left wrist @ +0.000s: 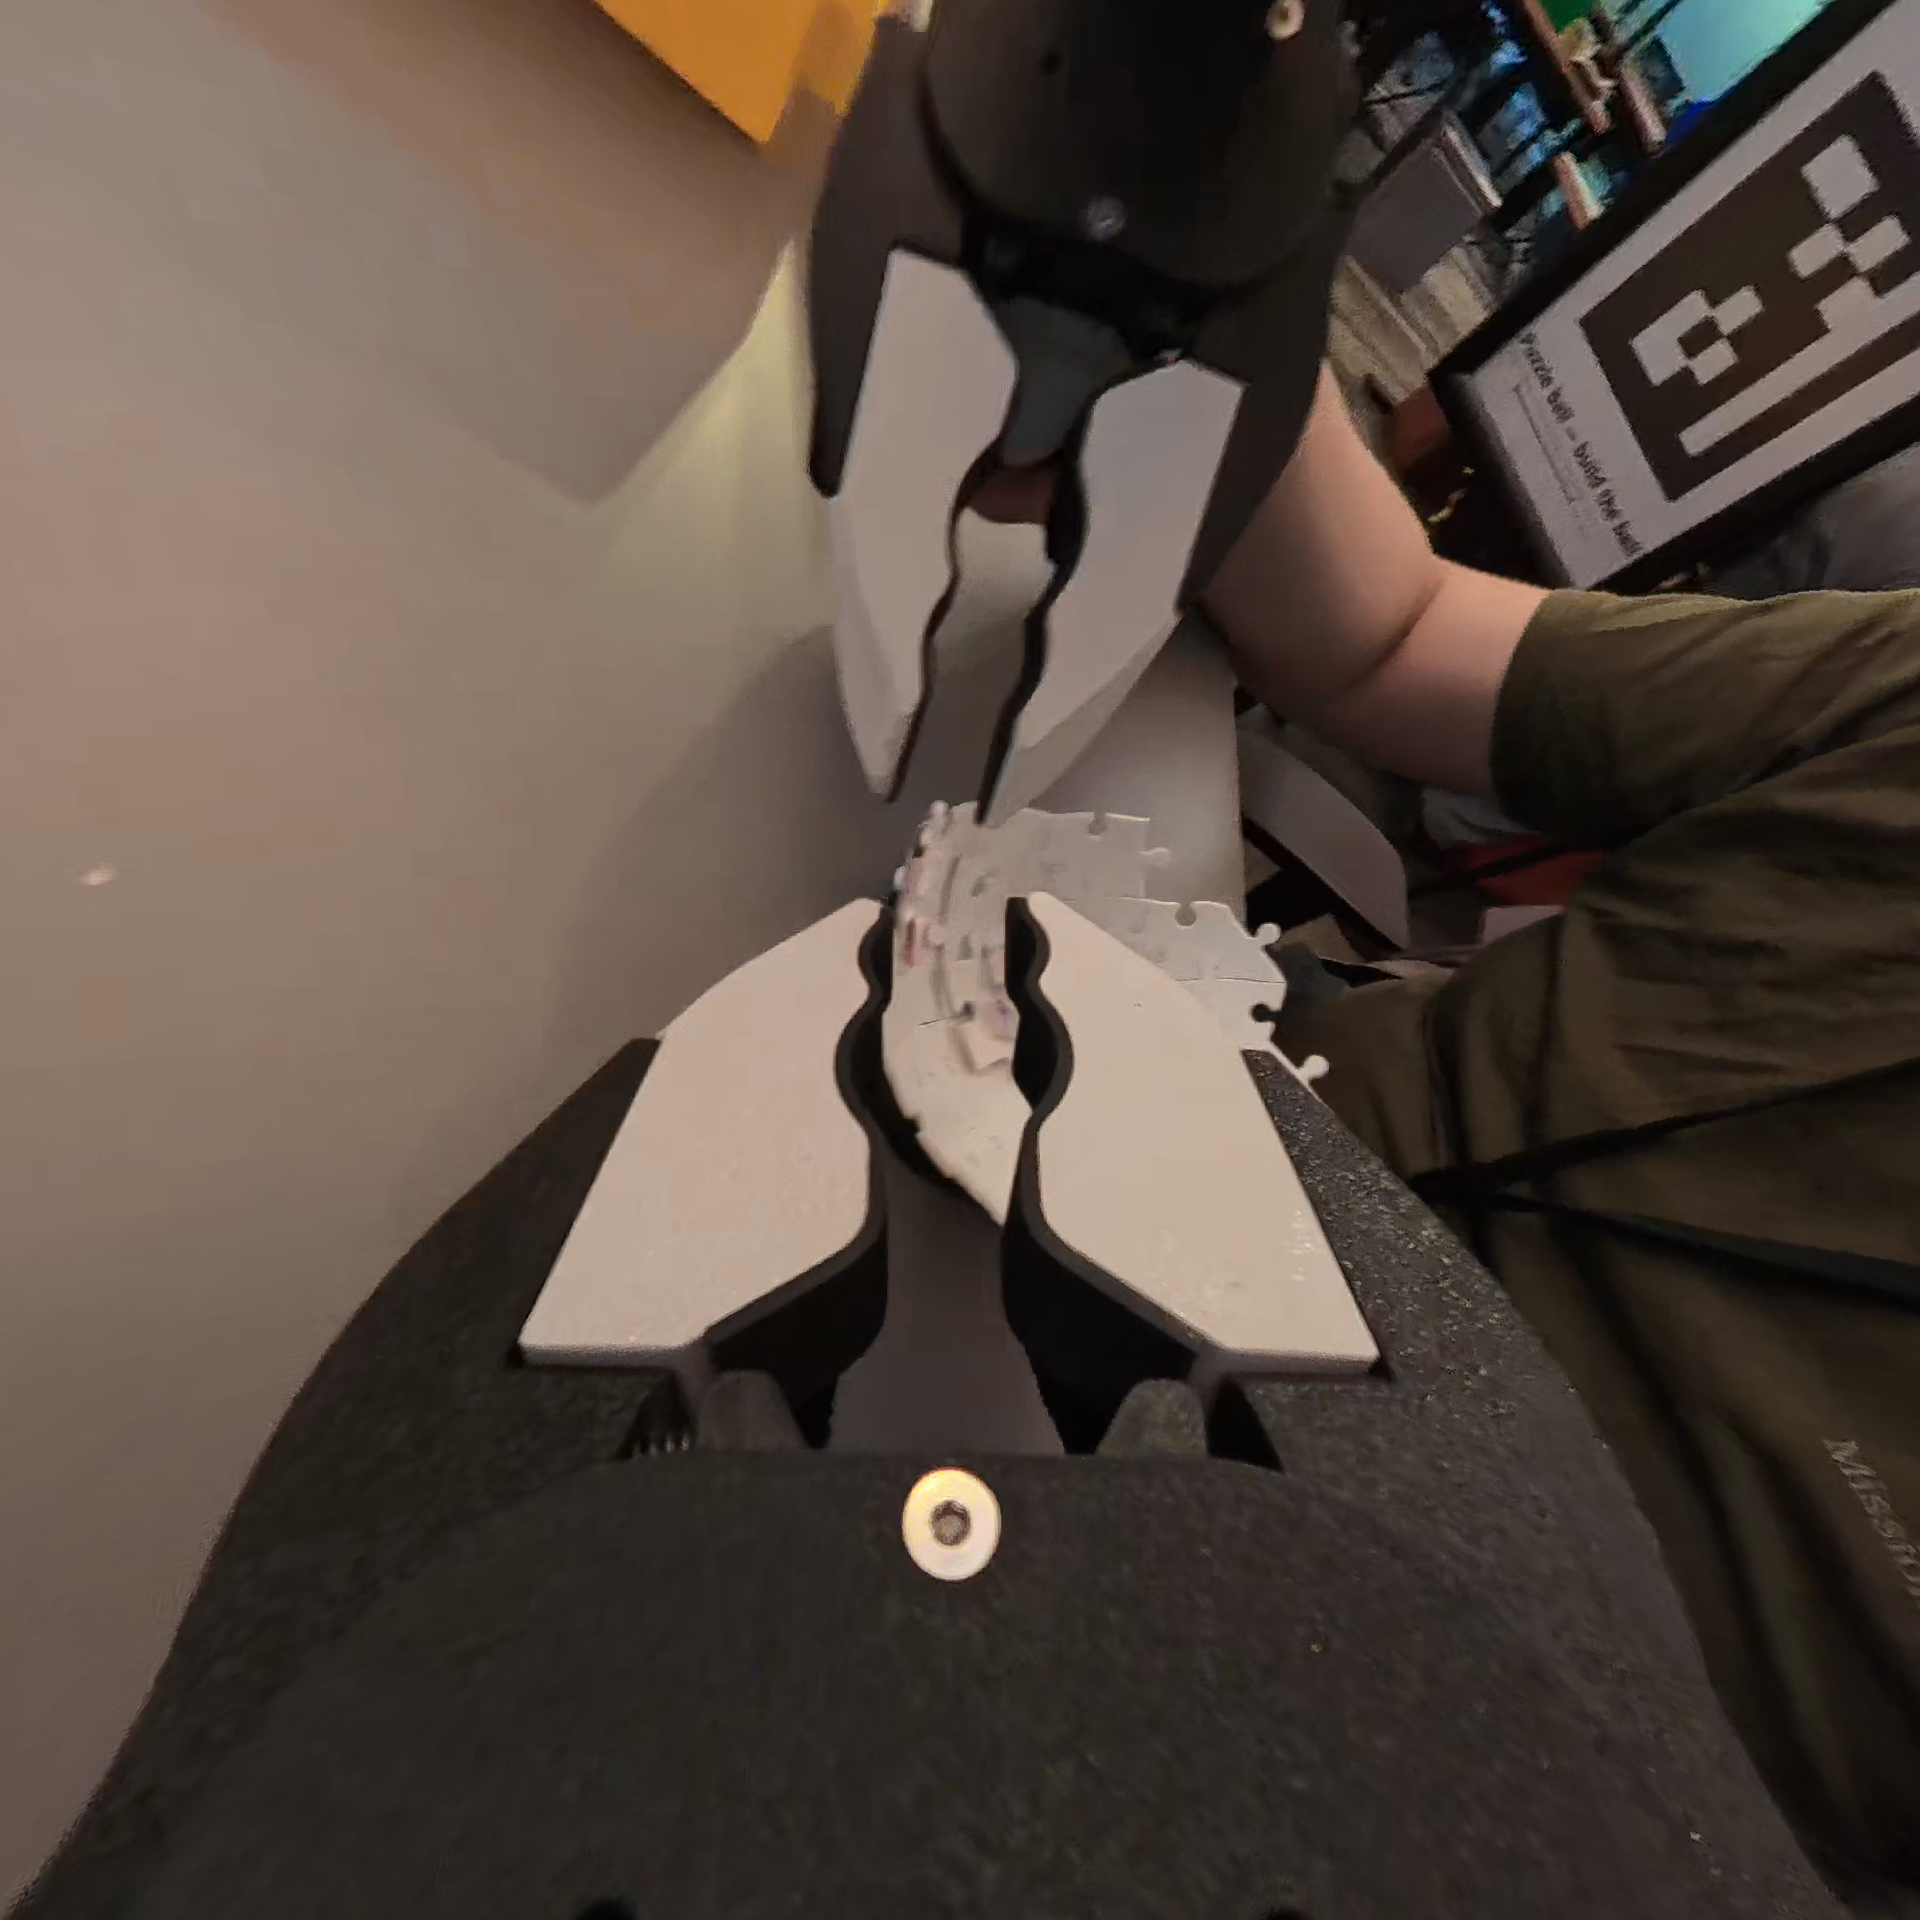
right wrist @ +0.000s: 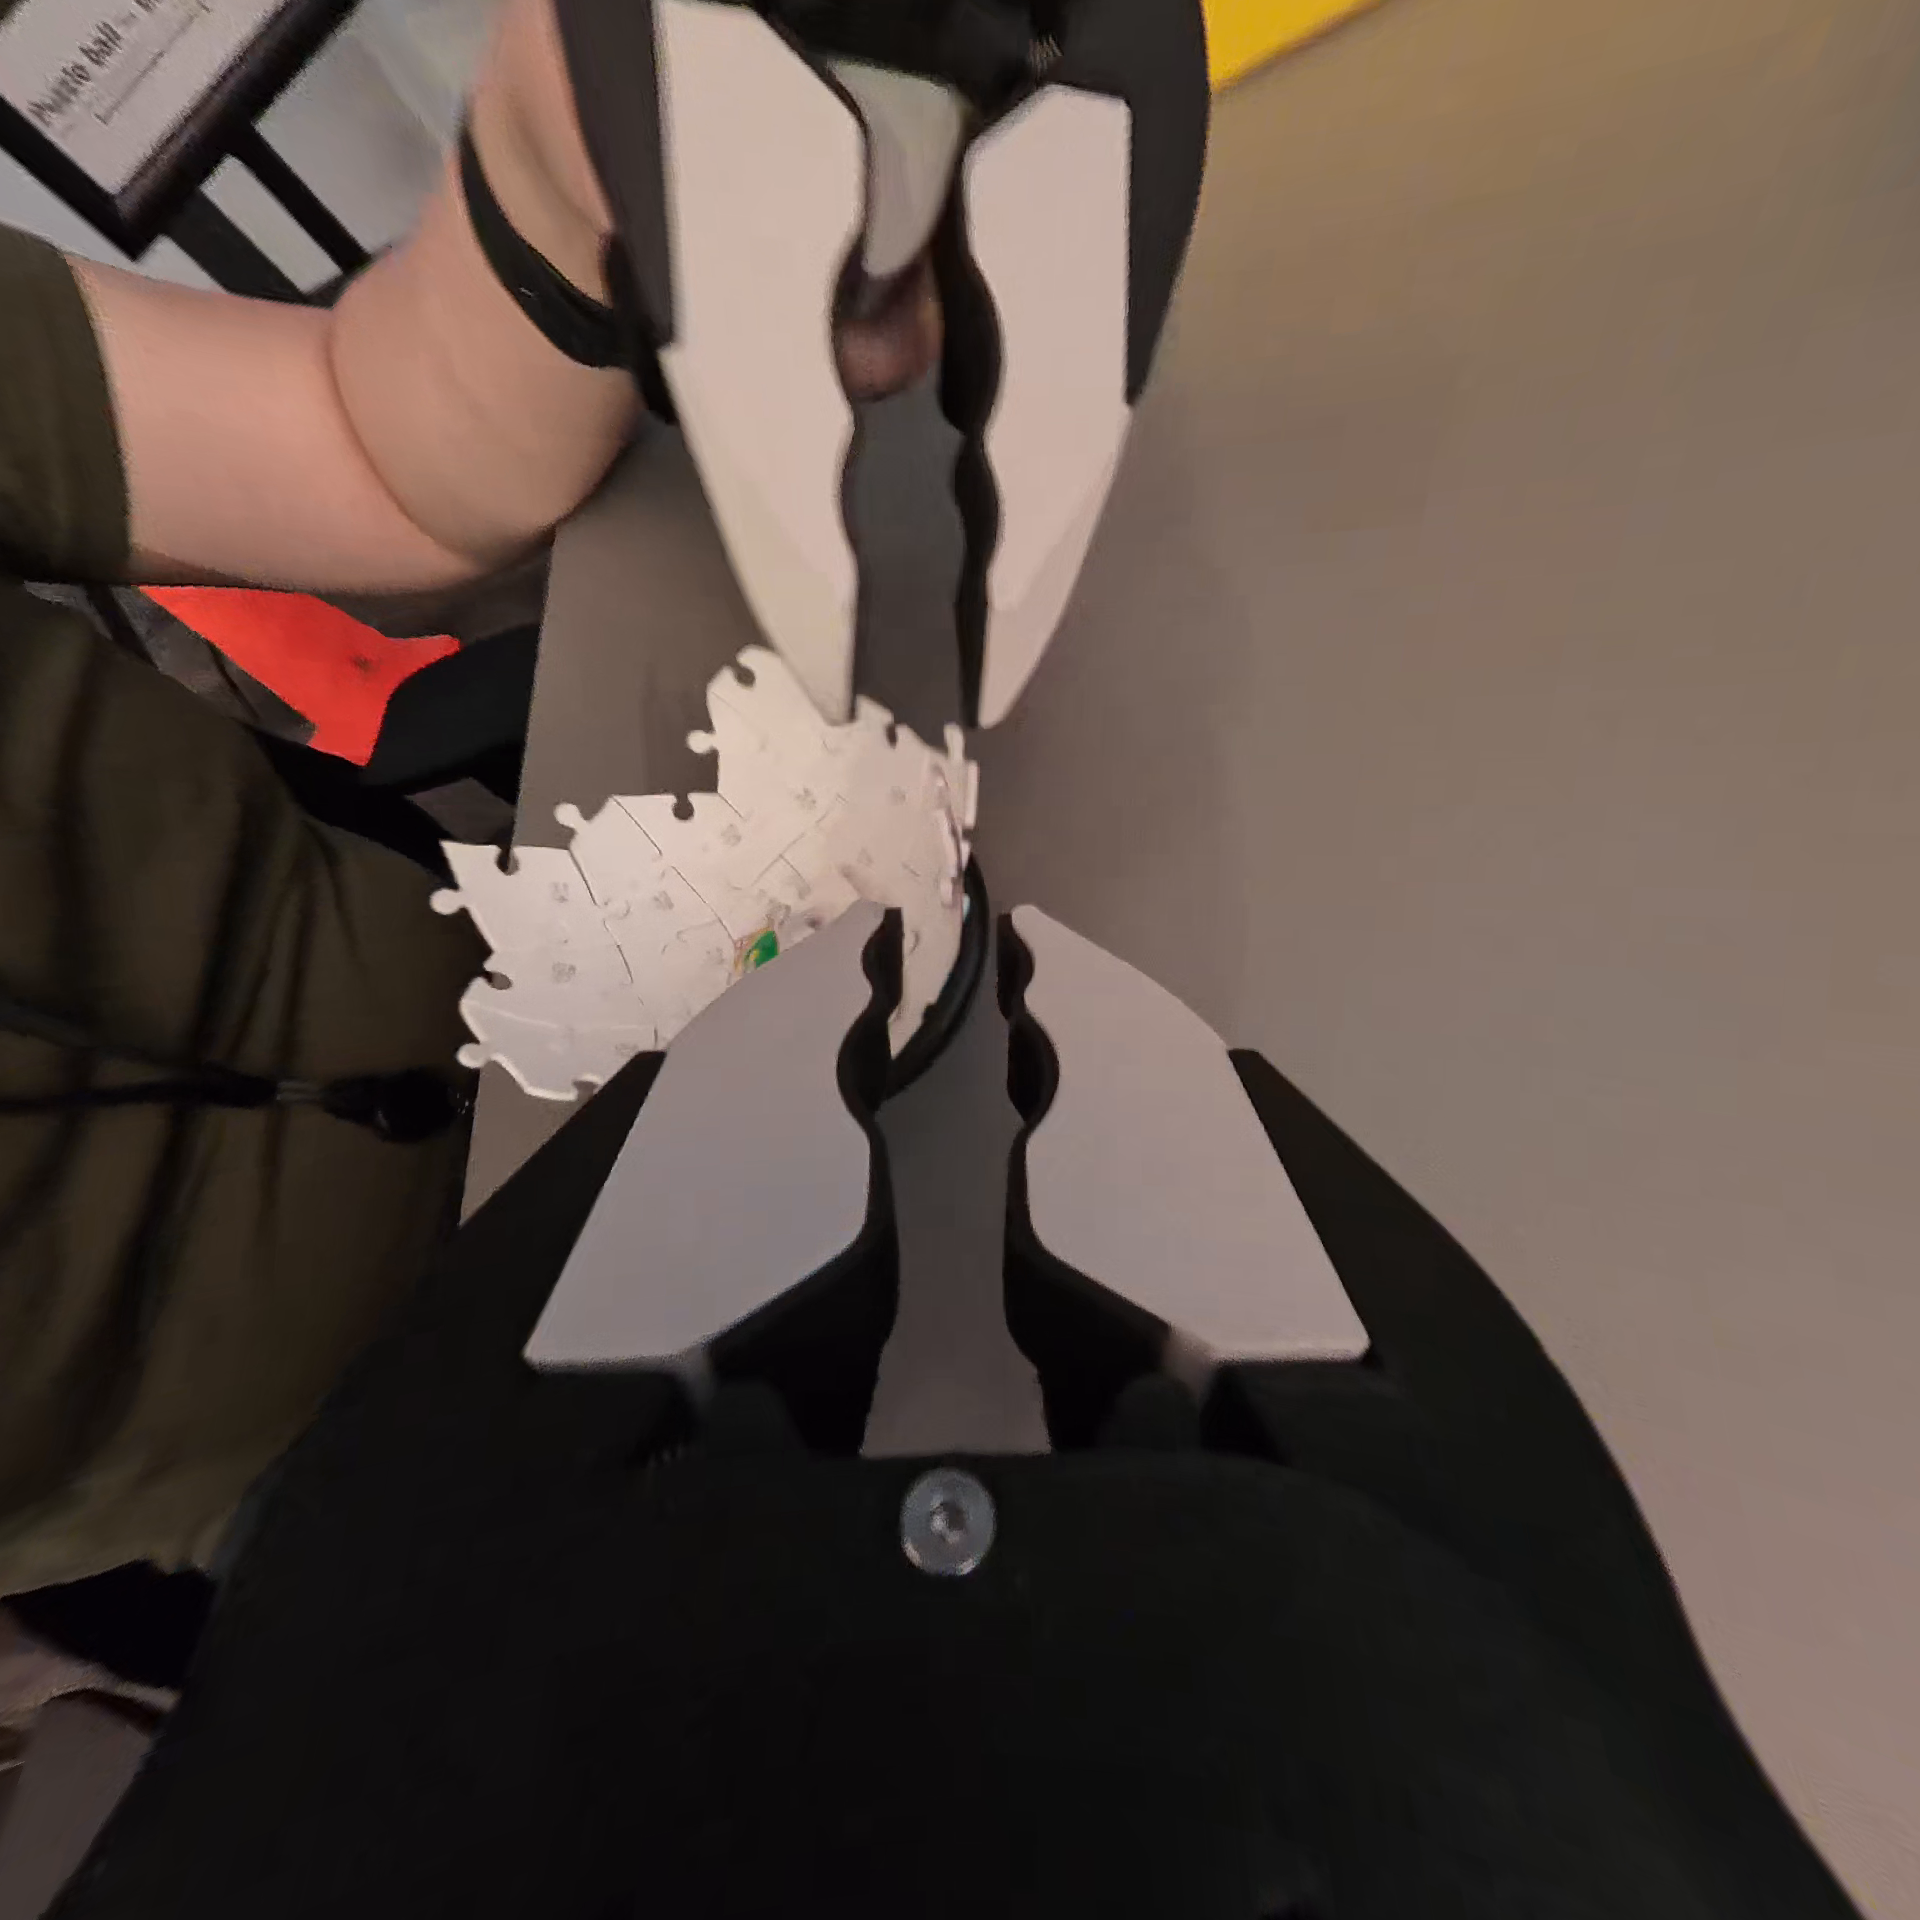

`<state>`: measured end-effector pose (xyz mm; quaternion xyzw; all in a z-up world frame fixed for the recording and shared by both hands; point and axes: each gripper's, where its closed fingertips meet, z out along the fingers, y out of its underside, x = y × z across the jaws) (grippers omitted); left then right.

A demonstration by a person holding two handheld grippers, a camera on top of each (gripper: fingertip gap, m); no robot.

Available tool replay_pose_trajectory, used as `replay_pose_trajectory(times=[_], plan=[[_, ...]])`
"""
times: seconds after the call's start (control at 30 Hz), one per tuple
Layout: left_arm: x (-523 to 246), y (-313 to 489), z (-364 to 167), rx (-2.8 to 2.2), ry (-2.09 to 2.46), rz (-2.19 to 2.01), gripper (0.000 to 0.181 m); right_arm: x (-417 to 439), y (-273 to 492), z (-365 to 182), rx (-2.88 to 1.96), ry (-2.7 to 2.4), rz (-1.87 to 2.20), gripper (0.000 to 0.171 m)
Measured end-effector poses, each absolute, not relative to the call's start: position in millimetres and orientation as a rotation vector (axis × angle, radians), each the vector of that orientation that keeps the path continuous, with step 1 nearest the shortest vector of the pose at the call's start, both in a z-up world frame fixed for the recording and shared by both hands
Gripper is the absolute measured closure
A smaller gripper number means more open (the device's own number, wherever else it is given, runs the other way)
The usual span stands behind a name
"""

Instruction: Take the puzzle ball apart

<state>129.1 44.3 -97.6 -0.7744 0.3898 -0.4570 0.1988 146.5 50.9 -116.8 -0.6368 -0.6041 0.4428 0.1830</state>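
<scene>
Left wrist view: the left gripper (left wrist: 948, 920) points forward over a plain grey table (left wrist: 312, 623), and its two grey fingers (left wrist: 748, 1132) are pinching a curved white shell of the puzzle ball (left wrist: 961, 1049), a fragment of interlocked pieces seen from its blank inner side. The fragment runs up between the fingers and fans out to the right past the fingertips, its knobbed edges free in the air. Facing it from above comes the right gripper (left wrist: 940, 795), whose fingers are drawn close together with only a narrow gap near the tips; the tips meet the upper edge of the same fragment. Behind it is a person's bare forearm (left wrist: 1351, 582) and an olive green sleeve (left wrist: 1704, 727). A framed card with a black and white square marker (left wrist: 1766, 312) stands at the upper right, and a yellow patch (left wrist: 727, 52) shows at the top.

Right wrist view: the right gripper (right wrist: 940, 914) holds the fragment's edge near its fingertips, a thin curved strip lying against the left finger (right wrist: 748, 1143). The rest of the puzzle ball (right wrist: 665, 904) spreads left as a white sheet of pieces with one small green patch. The left gripper (right wrist: 914, 717) reaches in from the top, its fingers nearly together on the sheet's upper edge
</scene>
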Motion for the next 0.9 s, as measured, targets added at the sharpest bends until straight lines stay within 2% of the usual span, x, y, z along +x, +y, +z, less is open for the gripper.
replay_pose_trajectory(times=[0.2,0.4,0.47,0.9], plan=[[139,45,-104,-2.184,1.151,-1.135,0.168,148,45,-129,-1.89,-1.693,1.21,0.163],[138,47,-125,-2.293,1.217,-0.912,0.164,148,42,-134,-1.875,-1.734,1.177,0.163],[142,44,-123,-2.278,1.24,-0.938,0.177,148,42,-137,-1.87,-1.753,1.141,0.165],[134,47,-110,-2.635,1.005,-1.216,0.179,144,47,-132,-1.725,-1.784,0.859,0.163]])
